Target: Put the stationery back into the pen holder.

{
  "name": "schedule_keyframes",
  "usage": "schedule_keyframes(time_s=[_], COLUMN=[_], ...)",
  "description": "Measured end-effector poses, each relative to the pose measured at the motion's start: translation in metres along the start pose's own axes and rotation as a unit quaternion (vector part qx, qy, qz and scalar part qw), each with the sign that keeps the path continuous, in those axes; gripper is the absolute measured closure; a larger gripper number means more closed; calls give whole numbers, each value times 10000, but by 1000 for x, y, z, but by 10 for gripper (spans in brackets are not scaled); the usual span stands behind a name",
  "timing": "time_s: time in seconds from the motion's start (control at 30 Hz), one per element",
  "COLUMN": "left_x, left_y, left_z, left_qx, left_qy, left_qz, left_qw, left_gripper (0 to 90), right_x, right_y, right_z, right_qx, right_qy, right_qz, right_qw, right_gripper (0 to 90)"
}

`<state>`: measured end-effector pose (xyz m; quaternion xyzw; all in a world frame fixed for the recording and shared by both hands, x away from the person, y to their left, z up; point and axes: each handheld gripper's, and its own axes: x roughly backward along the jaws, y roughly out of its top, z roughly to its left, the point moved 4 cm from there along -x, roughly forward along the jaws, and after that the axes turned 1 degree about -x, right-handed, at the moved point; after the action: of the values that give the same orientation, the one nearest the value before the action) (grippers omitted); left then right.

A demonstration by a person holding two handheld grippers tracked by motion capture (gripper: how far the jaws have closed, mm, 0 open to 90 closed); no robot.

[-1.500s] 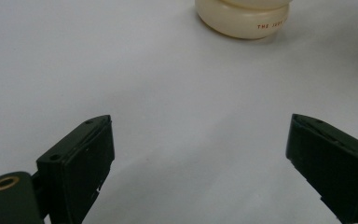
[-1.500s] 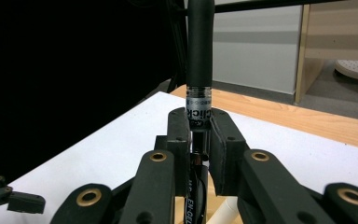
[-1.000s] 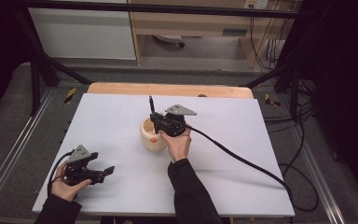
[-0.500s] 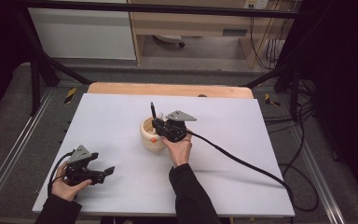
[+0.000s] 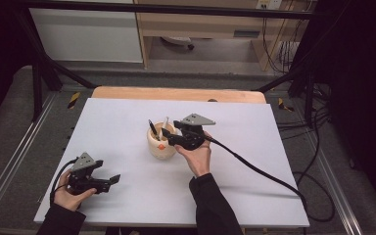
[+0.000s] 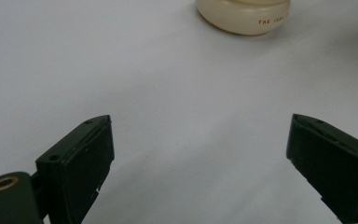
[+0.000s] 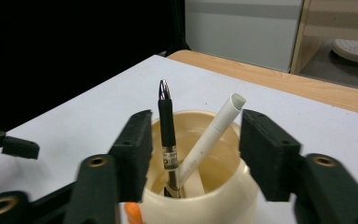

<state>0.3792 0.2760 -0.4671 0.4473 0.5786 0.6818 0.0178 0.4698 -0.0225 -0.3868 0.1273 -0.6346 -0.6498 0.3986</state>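
Two pens stand in the cream cup (image 5: pixel 160 145) at the table's (image 5: pixel 254 196) centre: a black pen (image 7: pixel 167 135) close to upright and a white pen (image 7: pixel 209 135) leaning toward two o'clock. A second ago the right gripper (image 5: pixel 169 138) stood shut on the black pen above the cup; its jaws have just been opening and now sit about half apart, one on each side of the two pens, pressing on neither. The black pen rests in the cup by its own weight, so I judge the drop-in done and the hand free to back away toward five o'clock.

At eight o'clock from the cup, near the front edge, the left gripper (image 5: pixel 108 180) rests wide open with nothing between its jaws, aimed at the cup.

Red capitals on the cup's base read "THE JOOK", then run out of sight in the left gripper view. An orange mark shows on the cup's side; the band of print on the black pen's barrel is too small to read.
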Motion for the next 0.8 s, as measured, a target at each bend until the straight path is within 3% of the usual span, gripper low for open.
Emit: schedule_keyframes(time_s=[0.13,0.23,0.43,0.57,0.8], left_x=[0,0,-1,-1,-2], left_y=[0,0,0,0,-1], left_z=[0,0,-1,-1,-2], left_qx=[0,18,35,47,3], left_qy=[2,-14,-34,-50,-57], left_qz=[0,-8,-1,4,46], left_qw=[10000,10000,10000,10000,10000], left_gripper=[75,68,58,53,53], right_x=[16,29,51,64,87], right_y=[4,6,3,-1,-12], right_z=[-3,-7,-18,-26,-40], right_qx=[106,52,35,-25,183], right_qy=[-24,47,-53,-80,-185], right_qz=[147,259,522,617,679], right_qw=[9998,9996,9986,9981,9974], right_gripper=[287,193,59,15,7])
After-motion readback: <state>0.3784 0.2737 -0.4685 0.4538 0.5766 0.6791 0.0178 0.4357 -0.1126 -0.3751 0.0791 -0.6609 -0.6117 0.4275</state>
